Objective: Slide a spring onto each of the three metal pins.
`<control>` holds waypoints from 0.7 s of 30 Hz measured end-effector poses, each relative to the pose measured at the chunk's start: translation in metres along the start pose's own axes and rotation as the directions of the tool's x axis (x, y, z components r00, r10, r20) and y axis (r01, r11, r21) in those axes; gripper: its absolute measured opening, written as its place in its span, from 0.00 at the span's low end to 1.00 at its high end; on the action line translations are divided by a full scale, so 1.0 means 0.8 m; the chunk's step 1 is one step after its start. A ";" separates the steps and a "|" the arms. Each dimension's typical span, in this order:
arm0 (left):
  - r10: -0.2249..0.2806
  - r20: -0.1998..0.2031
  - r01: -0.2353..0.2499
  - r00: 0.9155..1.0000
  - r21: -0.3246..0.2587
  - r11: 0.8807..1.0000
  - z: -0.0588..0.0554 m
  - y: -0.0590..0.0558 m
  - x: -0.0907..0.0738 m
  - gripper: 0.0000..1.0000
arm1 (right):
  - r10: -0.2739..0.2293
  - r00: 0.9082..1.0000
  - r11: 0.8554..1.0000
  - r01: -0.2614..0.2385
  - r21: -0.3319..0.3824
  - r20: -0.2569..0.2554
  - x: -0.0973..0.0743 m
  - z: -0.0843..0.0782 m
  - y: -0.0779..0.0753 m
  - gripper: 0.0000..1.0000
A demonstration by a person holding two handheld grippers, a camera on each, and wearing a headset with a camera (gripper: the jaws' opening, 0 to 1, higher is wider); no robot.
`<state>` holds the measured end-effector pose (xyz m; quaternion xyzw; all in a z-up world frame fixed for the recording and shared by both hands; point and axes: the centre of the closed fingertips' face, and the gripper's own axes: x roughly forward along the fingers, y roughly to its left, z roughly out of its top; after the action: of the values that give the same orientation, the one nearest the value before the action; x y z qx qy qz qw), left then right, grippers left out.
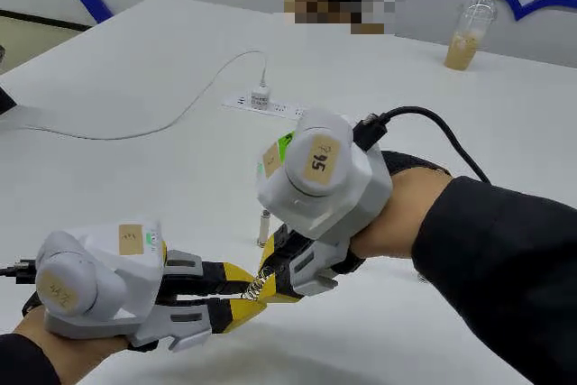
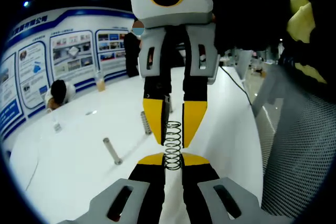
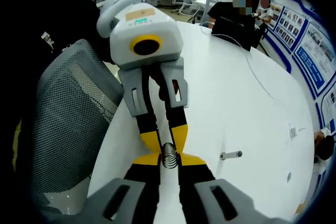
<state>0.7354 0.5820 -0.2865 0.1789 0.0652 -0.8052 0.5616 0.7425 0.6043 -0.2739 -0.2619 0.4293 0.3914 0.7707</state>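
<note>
Left hand-held gripper [image 2: 173, 159] and right hand-held gripper [image 3: 168, 157], tagged "95", pinch one spring [image 2: 173, 139].

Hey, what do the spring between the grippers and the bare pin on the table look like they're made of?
The spring: thin coiled wire, dark grey with bright glints, probably steel. The pin: a smooth silvery rod with a soft sheen, apparently bare metal; which alloy is unclear.

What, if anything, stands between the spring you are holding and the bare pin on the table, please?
Nothing visible does. The spring is pinched between the tips of the left gripper and the right gripper. In the left gripper view, bare table lies between it and the bare upright pin.
</note>
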 end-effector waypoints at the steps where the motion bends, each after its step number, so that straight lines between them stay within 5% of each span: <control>1: -0.001 0.000 0.001 1.000 -0.001 1.000 0.000 0.000 0.000 0.11 | -0.001 1.000 1.000 0.001 0.000 0.003 0.000 0.000 0.000 0.13; 21: 0.011 0.010 -0.011 1.000 -0.015 1.000 0.003 0.003 0.001 0.12 | -0.001 1.000 1.000 0.001 -0.007 0.003 0.000 0.008 -0.002 0.12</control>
<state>0.7368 0.5802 -0.2845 0.1709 0.0676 -0.8025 0.5677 0.7465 0.6082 -0.2702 -0.2645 0.4266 0.3929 0.7706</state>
